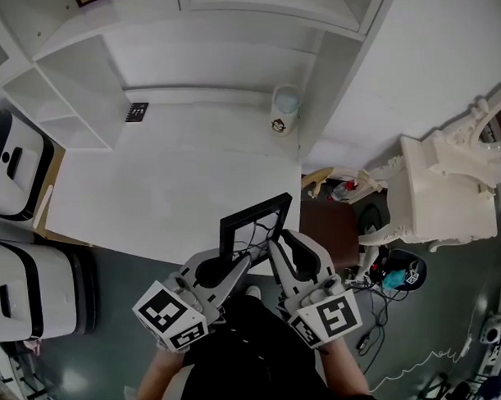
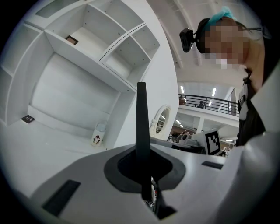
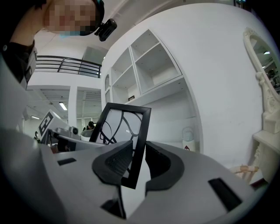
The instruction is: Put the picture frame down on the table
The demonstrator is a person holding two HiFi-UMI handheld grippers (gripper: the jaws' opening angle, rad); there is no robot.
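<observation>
A black picture frame [image 1: 255,226] with a line drawing stands upright over the near edge of the white table [image 1: 152,190]. My left gripper [image 1: 232,265] is shut on its lower left part. In the left gripper view the frame [image 2: 141,118] shows edge-on as a thin black bar clamped between the jaws of the left gripper [image 2: 141,157]. My right gripper [image 1: 286,245] is at the frame's right side. In the right gripper view the frame [image 3: 124,127] stands slantwise, its side bar between the jaws of the right gripper [image 3: 139,155], with a white gap beside it.
A small bottle with a penguin [image 1: 285,110] and a dark card [image 1: 137,112] sit at the table's back by the shelves. White machines [image 1: 11,162] stand at the left, an ornate white dresser [image 1: 447,188] and a brown stool [image 1: 329,225] at the right.
</observation>
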